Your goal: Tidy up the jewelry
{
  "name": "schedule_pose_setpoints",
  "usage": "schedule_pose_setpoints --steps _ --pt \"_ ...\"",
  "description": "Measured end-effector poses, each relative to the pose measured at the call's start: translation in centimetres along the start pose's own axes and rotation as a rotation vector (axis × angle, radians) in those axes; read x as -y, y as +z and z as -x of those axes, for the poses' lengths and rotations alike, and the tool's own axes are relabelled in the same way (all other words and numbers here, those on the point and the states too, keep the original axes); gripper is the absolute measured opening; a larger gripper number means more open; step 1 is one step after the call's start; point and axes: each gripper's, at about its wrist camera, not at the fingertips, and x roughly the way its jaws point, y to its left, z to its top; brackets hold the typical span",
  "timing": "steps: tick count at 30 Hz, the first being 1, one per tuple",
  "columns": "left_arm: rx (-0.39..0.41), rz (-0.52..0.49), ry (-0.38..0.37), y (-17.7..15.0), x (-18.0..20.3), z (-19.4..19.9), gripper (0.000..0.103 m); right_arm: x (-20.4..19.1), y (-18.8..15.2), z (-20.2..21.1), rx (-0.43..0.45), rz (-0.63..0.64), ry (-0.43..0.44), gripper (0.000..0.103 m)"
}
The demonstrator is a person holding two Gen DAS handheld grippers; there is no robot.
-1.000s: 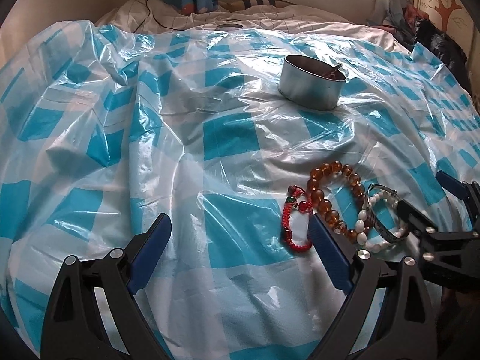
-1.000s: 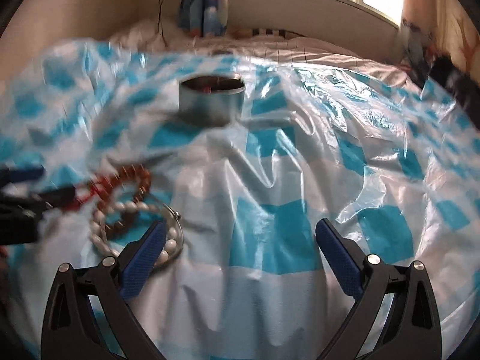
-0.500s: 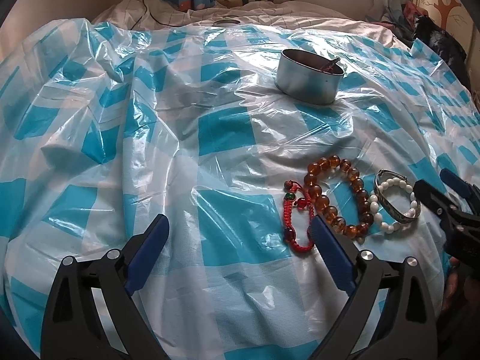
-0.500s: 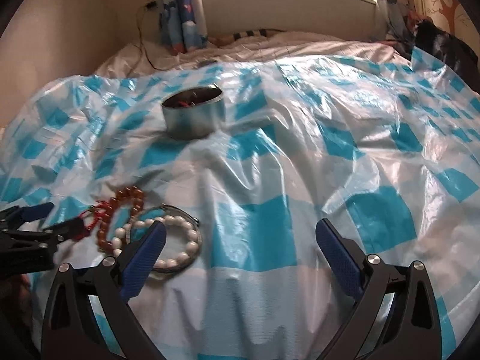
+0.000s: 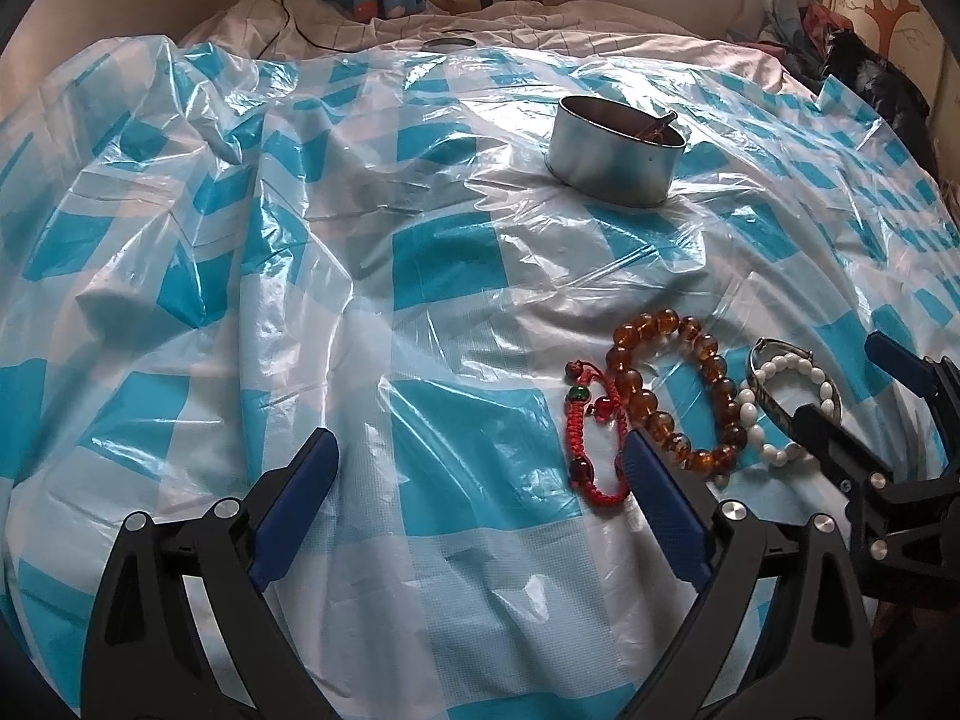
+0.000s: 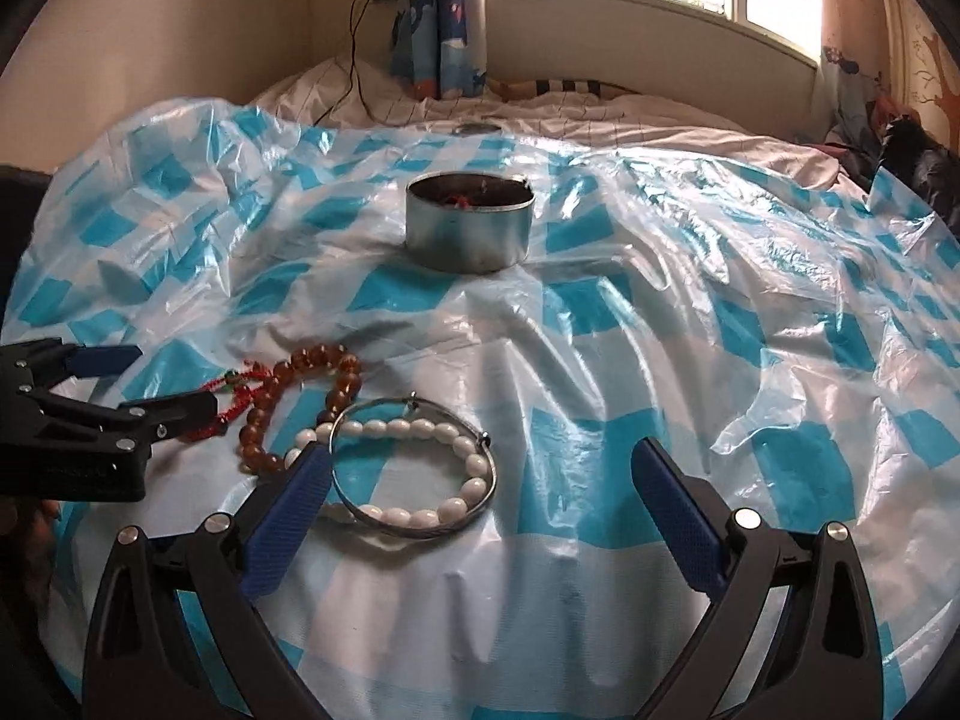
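On the blue-and-white checked plastic sheet (image 5: 444, 264) lie a red cord bracelet (image 5: 591, 432), an amber bead bracelet (image 5: 672, 384), a white bead bracelet (image 6: 420, 468) and a thin silver bangle (image 6: 414, 405) around it. A round metal tin (image 5: 615, 150) stands farther back; it holds some jewelry and also shows in the right wrist view (image 6: 468, 222). My left gripper (image 5: 480, 480) is open, its right finger beside the red bracelet. My right gripper (image 6: 480, 492) is open, its left finger at the white beads' near left edge. It holds nothing.
The sheet covers a bed with wrinkled white bedding (image 6: 540, 114) behind. A curtain (image 6: 438, 18) and a cable (image 6: 354, 36) hang at the back wall. Dark clothing (image 5: 870, 84) lies at the far right. The sheet is creased and raised at the left (image 5: 150, 120).
Both grippers have drawn back and up from the jewelry and stay open. The right wrist view has swung so the white bracelet and bangle lie between its fingers. The bracelets have not moved.
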Motion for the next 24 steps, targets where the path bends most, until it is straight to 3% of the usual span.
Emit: schedule_pose_setpoints --steps 5,12,19,24 --pt "0.027 -0.003 0.1 0.0 -0.5 0.5 0.091 0.1 -0.1 -0.6 -0.03 -0.008 -0.003 0.096" --pt "0.057 0.064 0.129 0.3 -2.2 1.1 0.091 2.8 -0.3 -0.4 -0.021 -0.162 0.052 0.096" --pt "0.123 0.047 0.089 0.5 -1.7 2.3 0.091 3.3 -0.3 -0.3 -0.01 -0.185 0.076 0.096" --pt "0.119 -0.025 0.009 0.5 -0.1 2.1 0.091 3.3 -0.3 -0.3 -0.013 -0.183 0.076 0.096"
